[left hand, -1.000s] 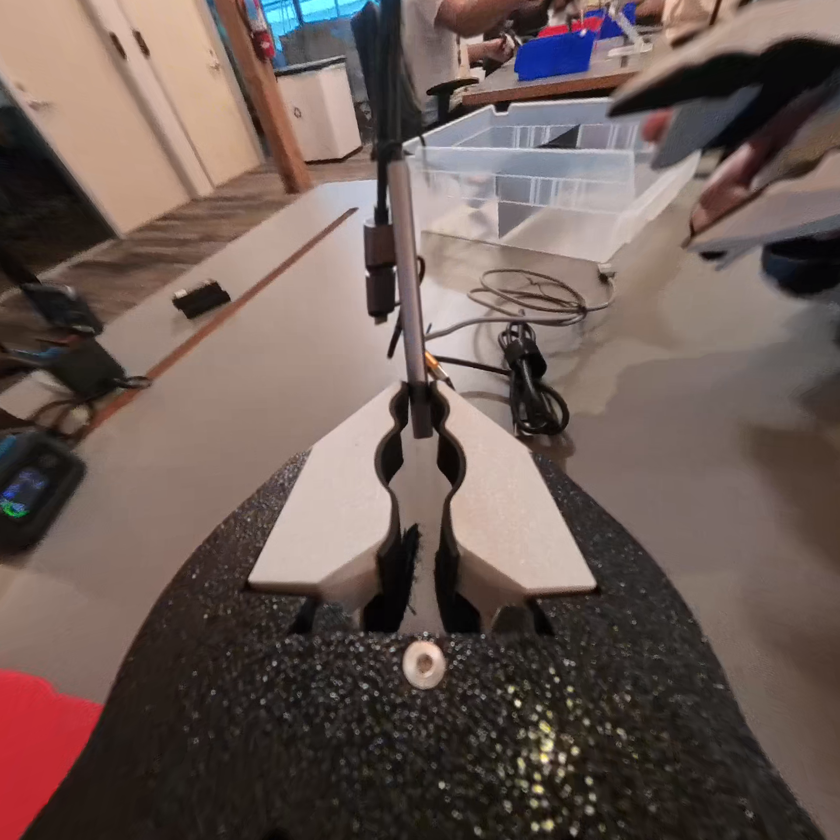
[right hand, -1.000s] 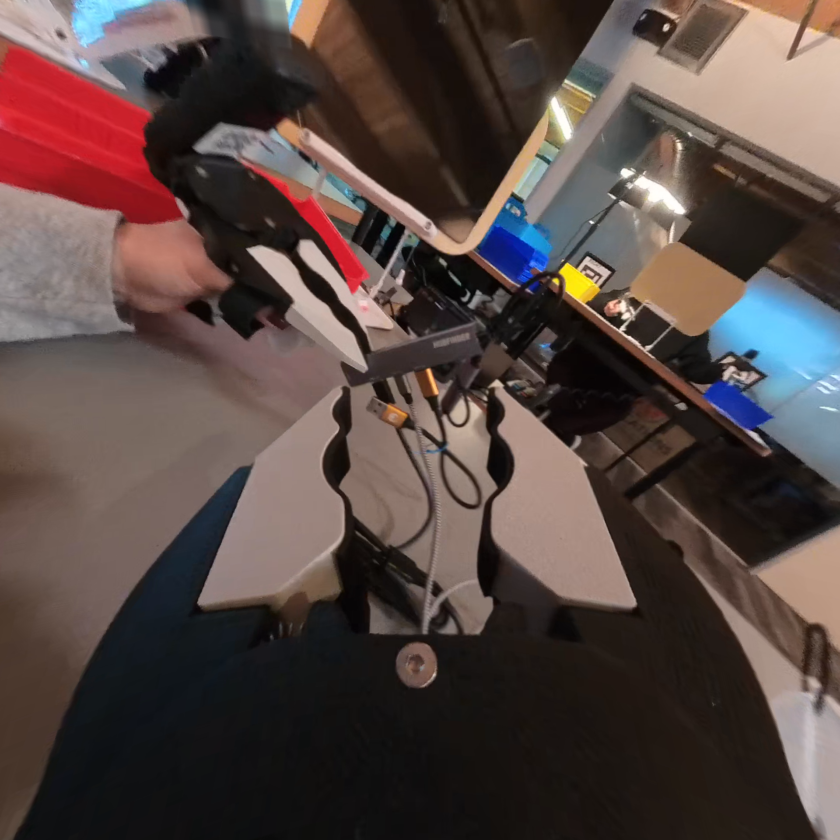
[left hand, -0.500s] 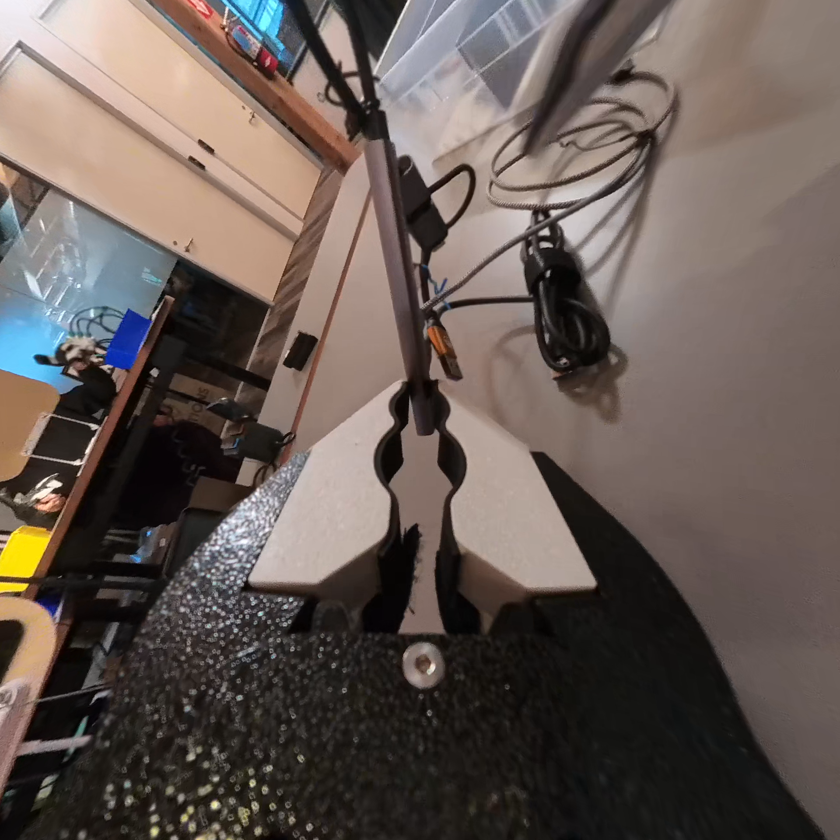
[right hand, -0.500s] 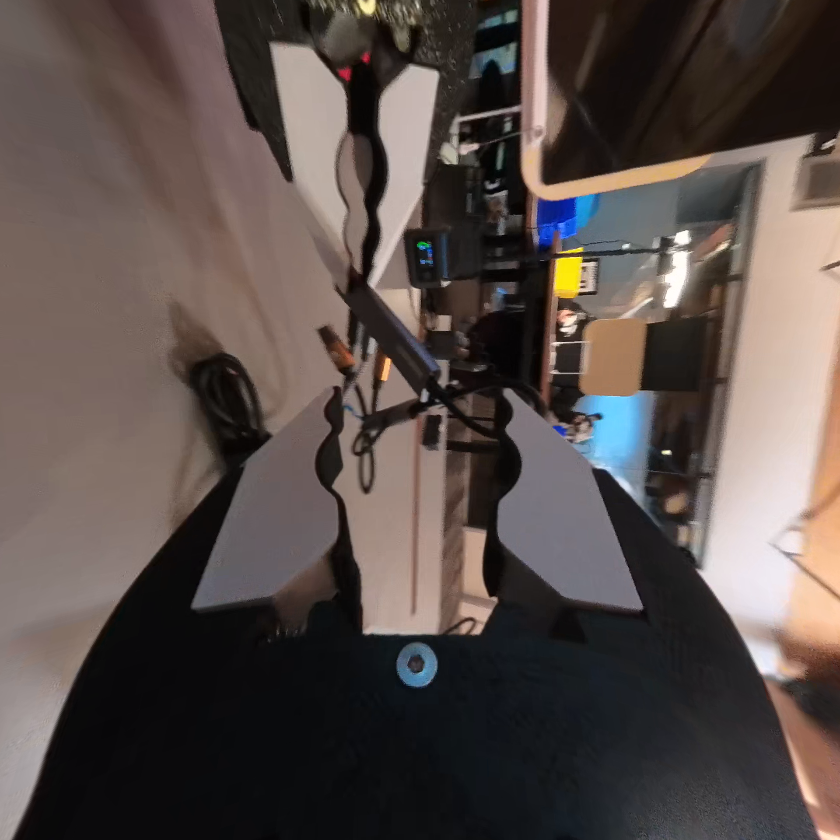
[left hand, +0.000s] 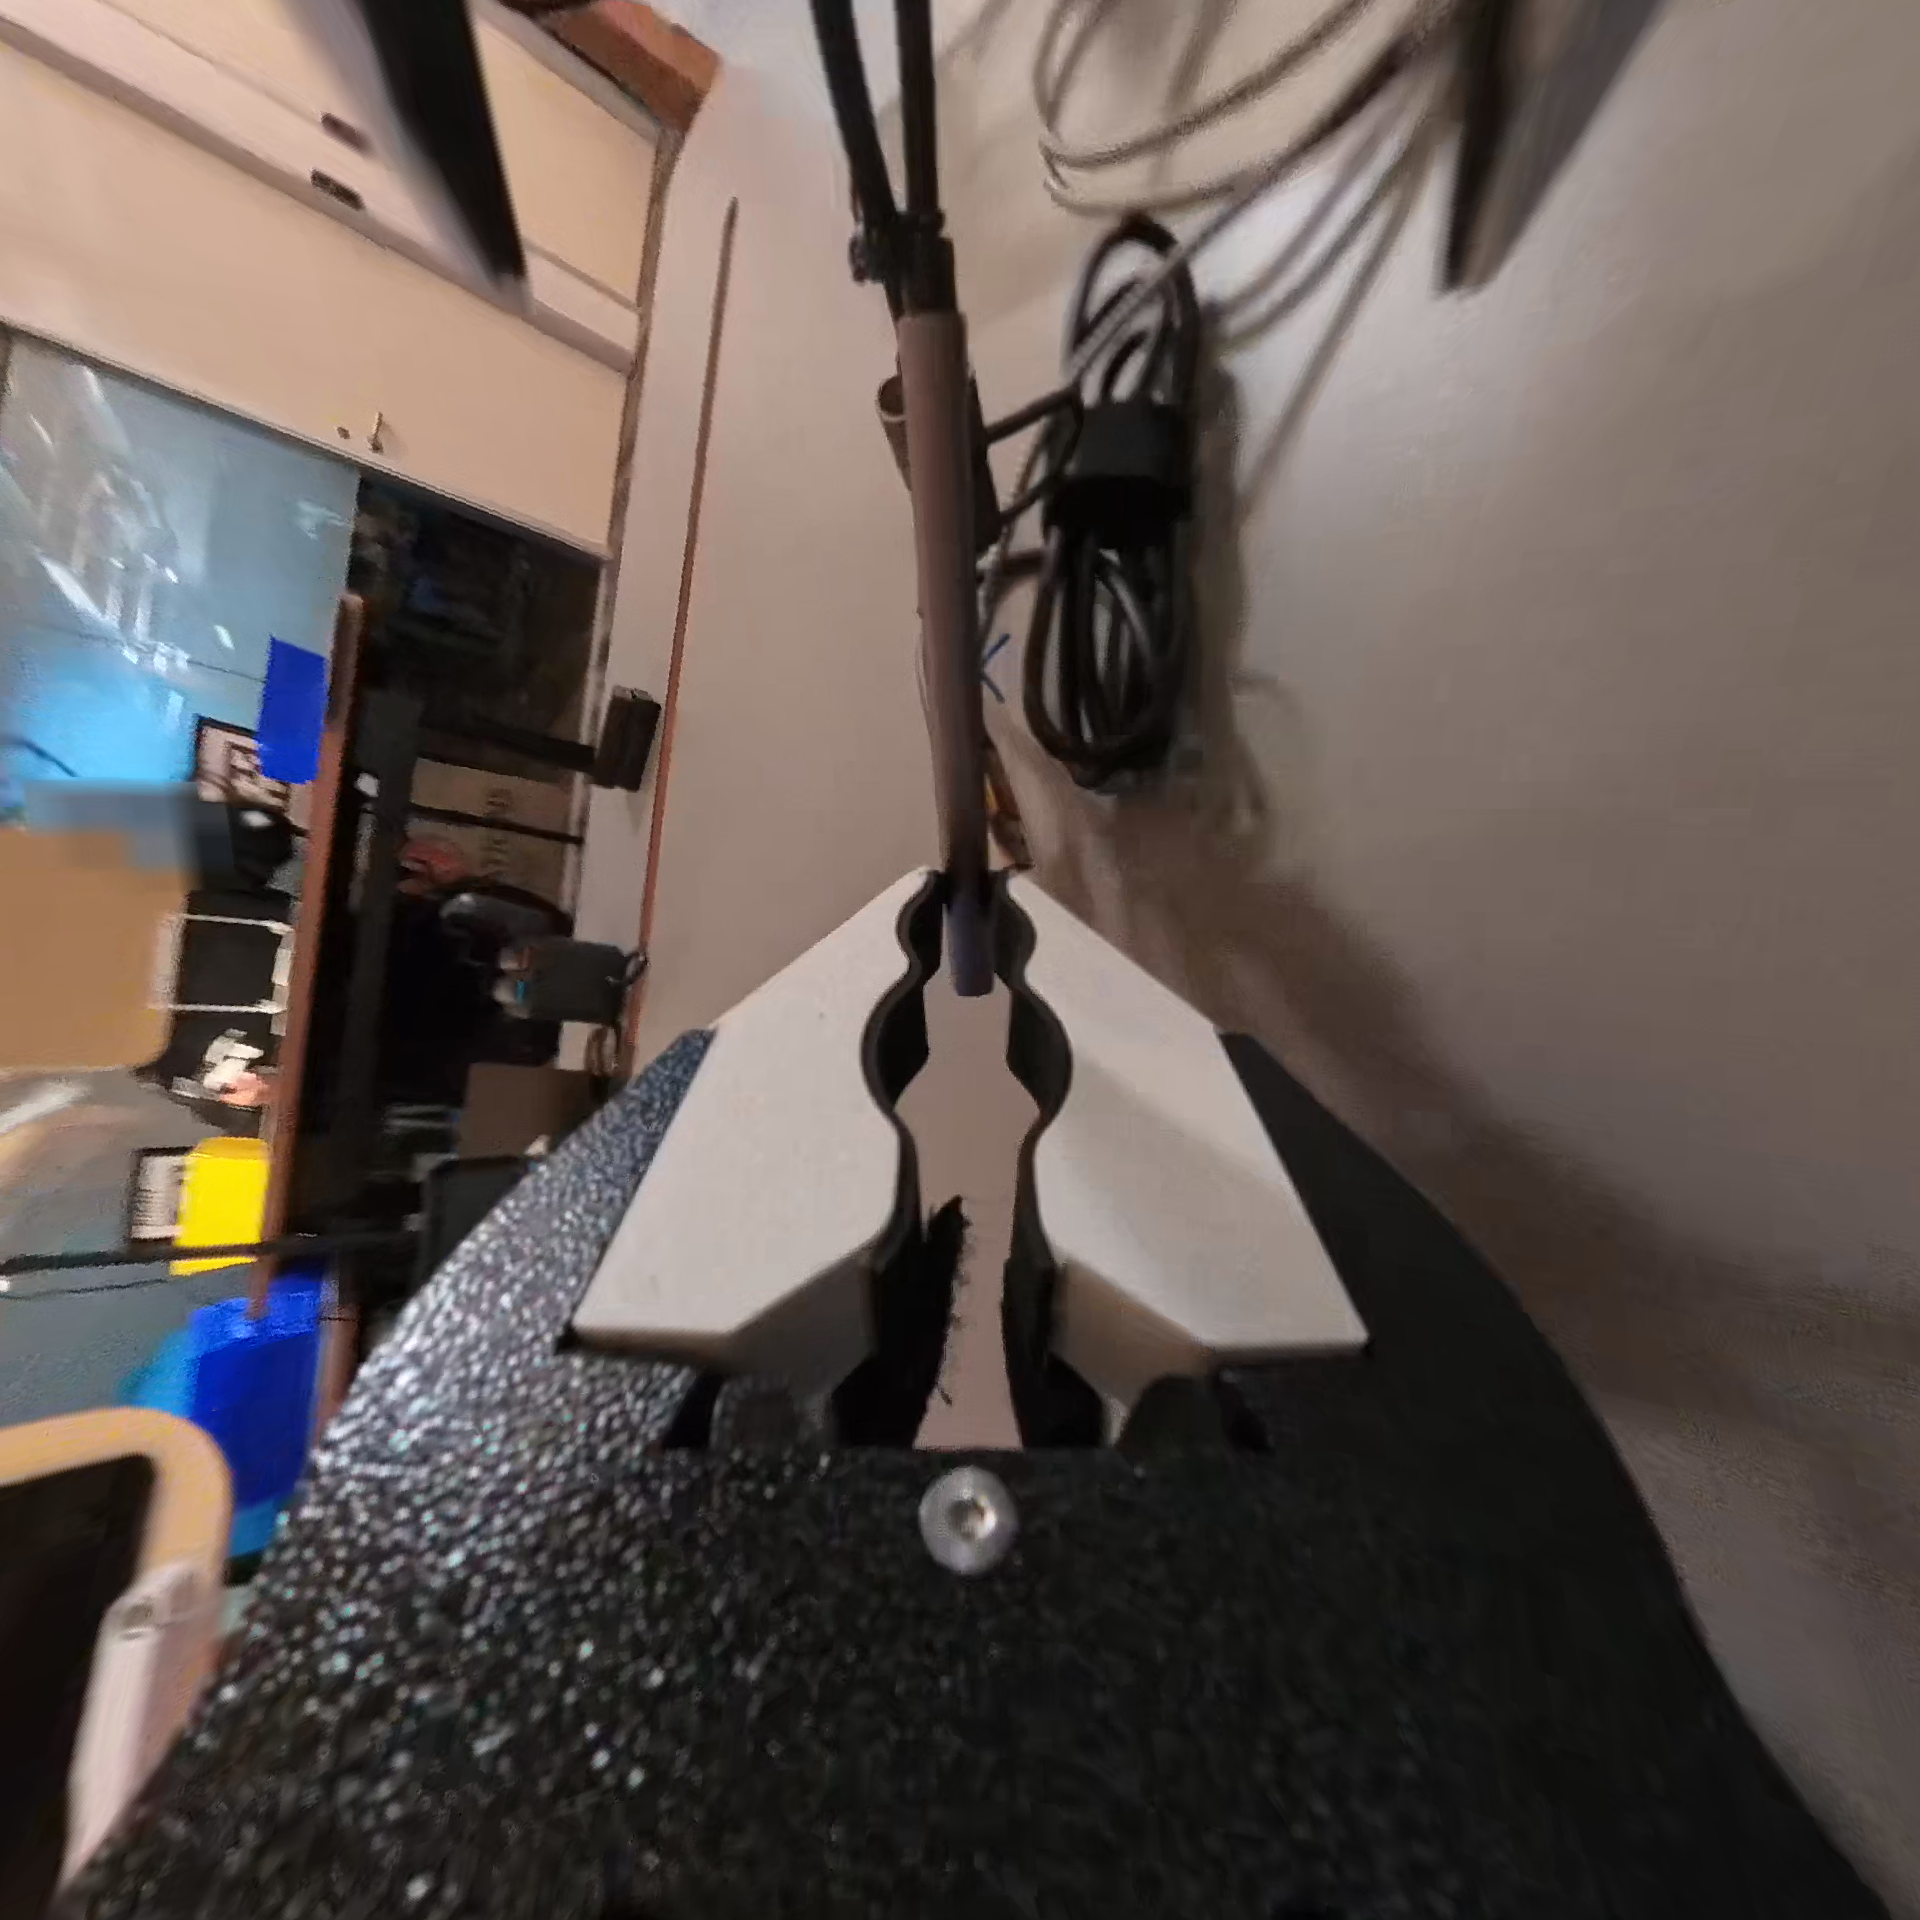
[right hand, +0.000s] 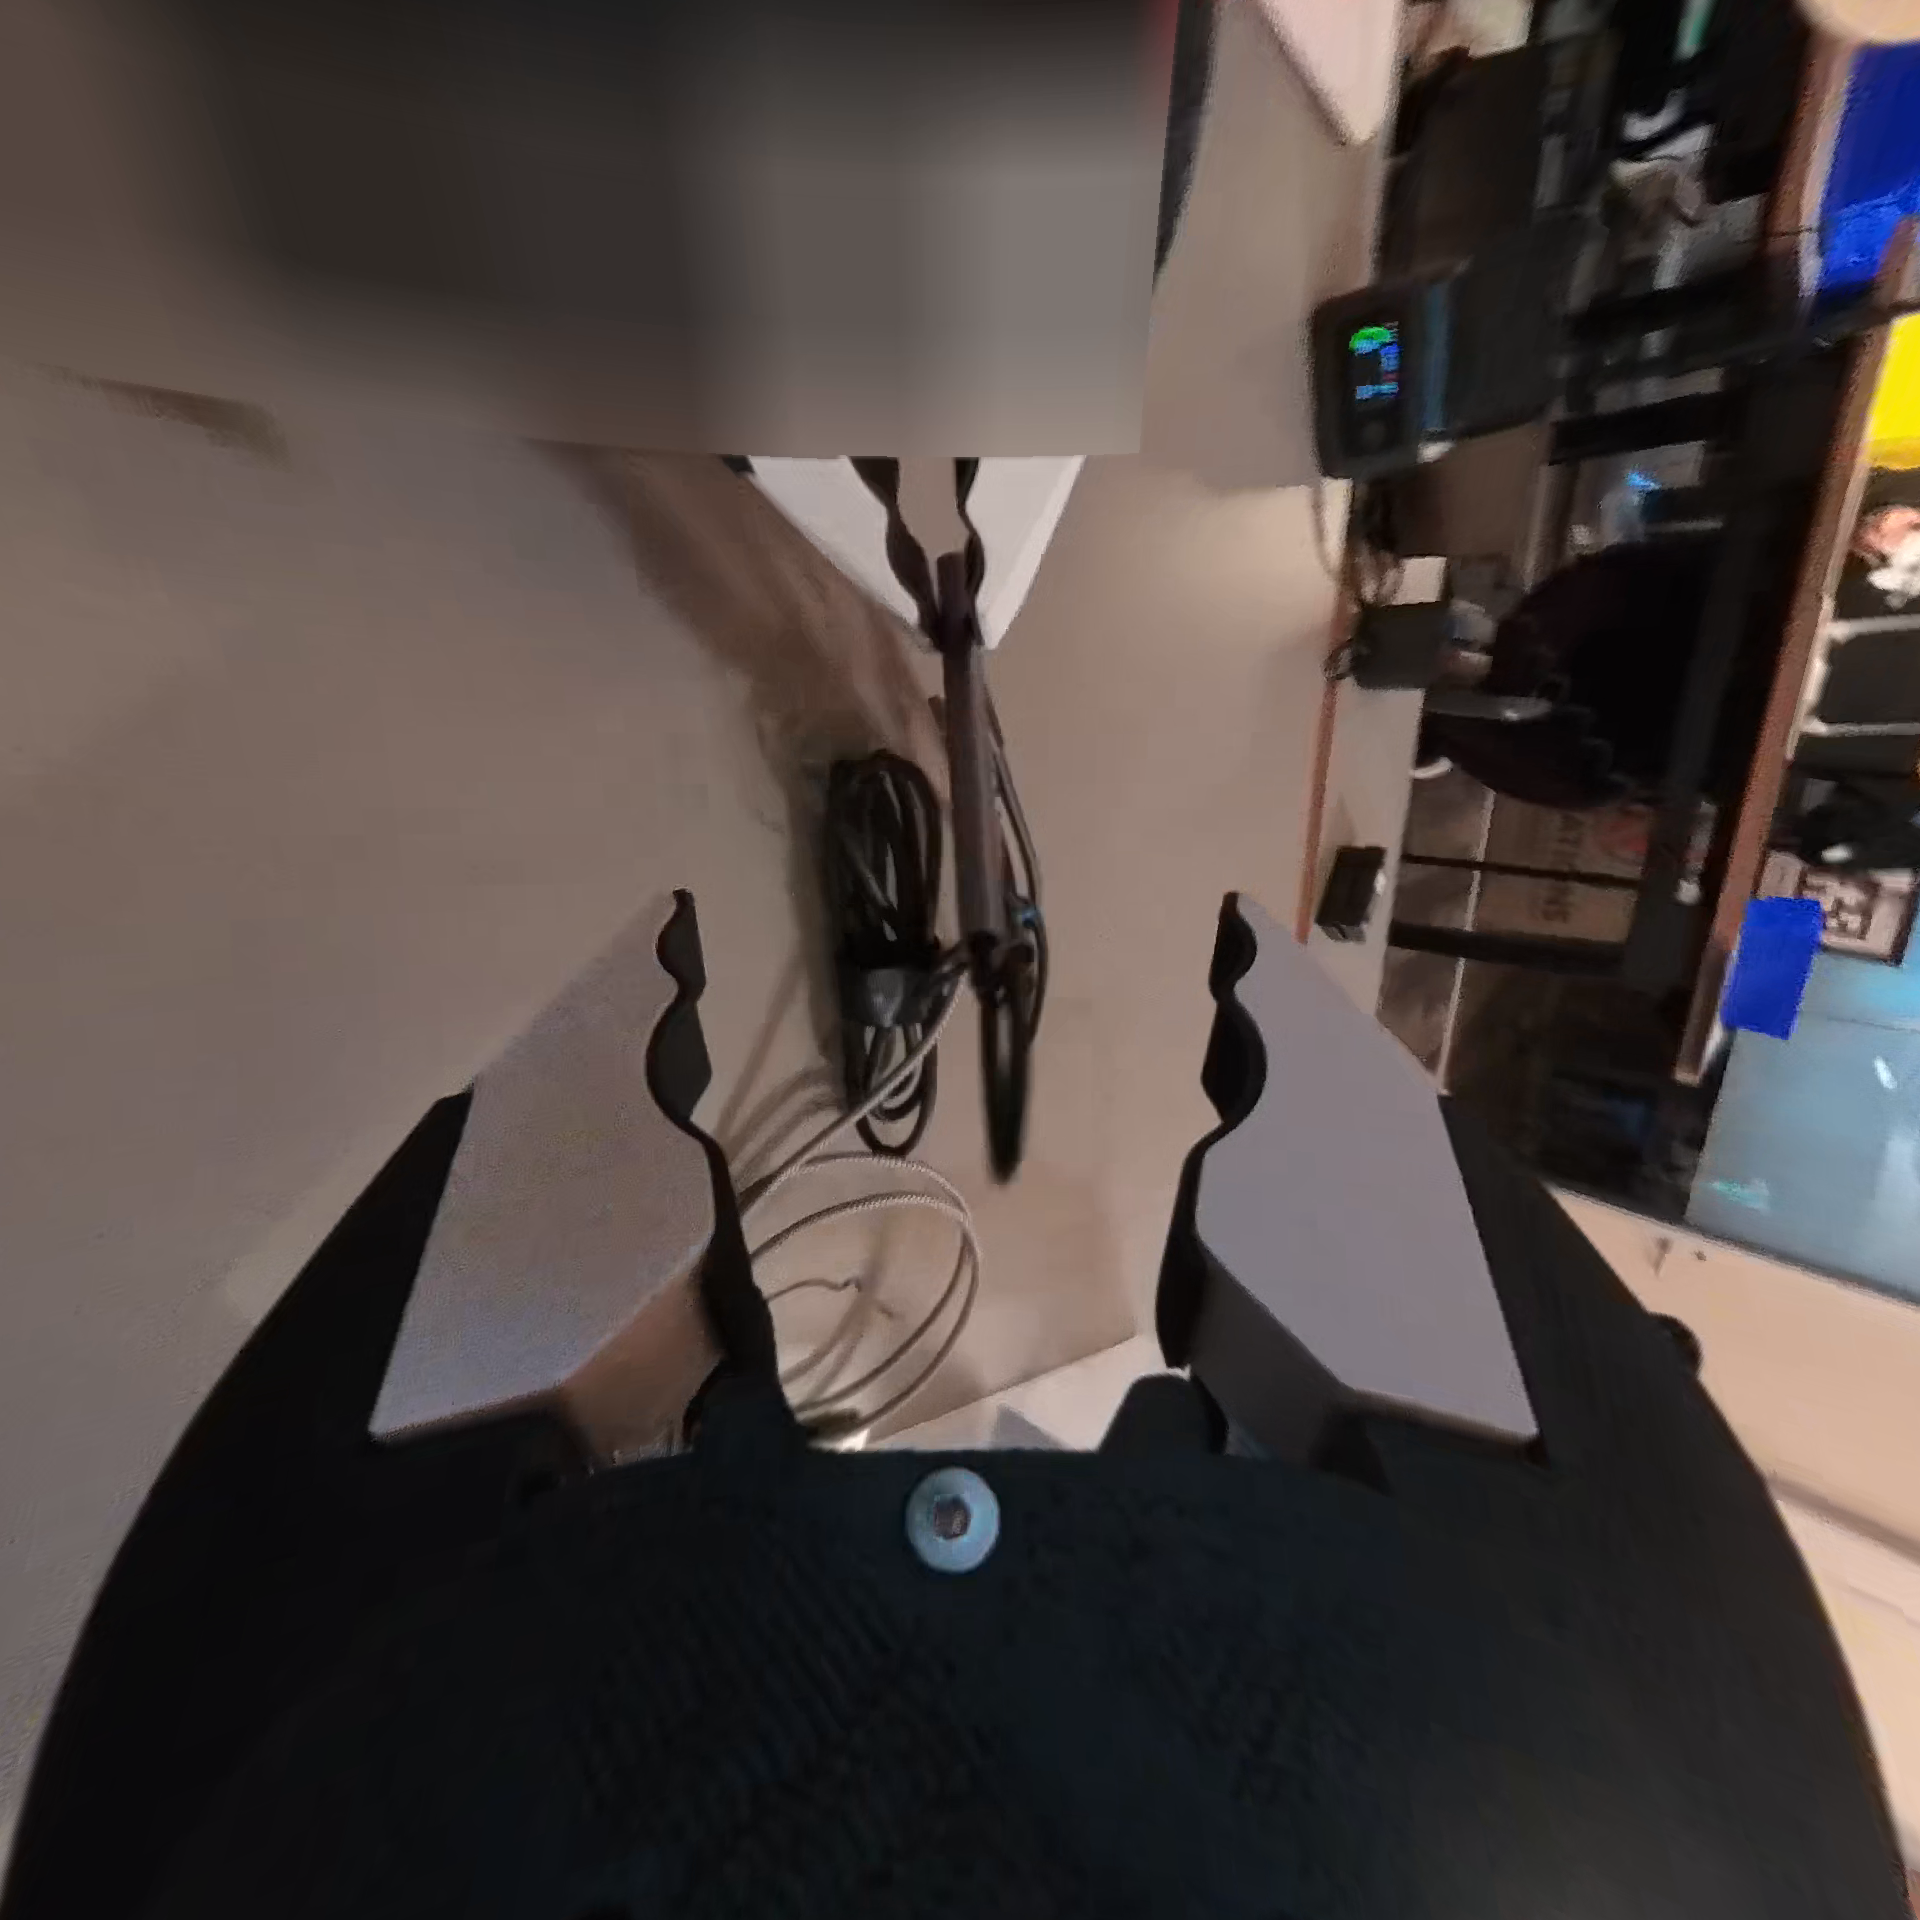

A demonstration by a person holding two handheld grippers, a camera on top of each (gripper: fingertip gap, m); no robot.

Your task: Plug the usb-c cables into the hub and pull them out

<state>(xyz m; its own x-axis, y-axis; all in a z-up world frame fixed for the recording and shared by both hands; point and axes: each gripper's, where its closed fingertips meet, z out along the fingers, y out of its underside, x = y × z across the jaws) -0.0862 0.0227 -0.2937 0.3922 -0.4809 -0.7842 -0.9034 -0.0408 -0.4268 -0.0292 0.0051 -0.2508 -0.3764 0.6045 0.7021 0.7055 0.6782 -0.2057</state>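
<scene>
Left gripper (left hand: pixel 968 904), left wrist view: both fingers pinched onto the near end of one slim grey hub (left hand: pixel 940 582), which runs from the tips toward 12 o'clock. Its far end meets dark cables (left hand: pixel 883 135) cut off by the top edge; how many is hard to count. One black bundled cable (left hand: pixel 1112 582), strapped, lies on the grey table (left hand: pixel 1558 831) at 1 o'clock of the tips. Thin grey cable loops (left hand: pixel 1226 114) at 1 o'clock, blurred. An orange-tipped plug just behind the hub near the tips is mostly hidden. One dark blurred shape at the top right corner, cut off, unidentifiable.

Right gripper (right hand: pixel 951 914), right wrist view: fingers spread wide, nothing between them. At 12 o'clock the left gripper (right hand: pixel 951 613) faces it, partly under a blur patch, clamping the hub (right hand: pixel 977 790) edge-on. Black bundled cable (right hand: pixel 883 935) at 11 o'clock of the hub's near end; braided grey loops (right hand: pixel 883 1247) between the fingers, partly hidden. Plugs on the hub cannot be counted.
</scene>
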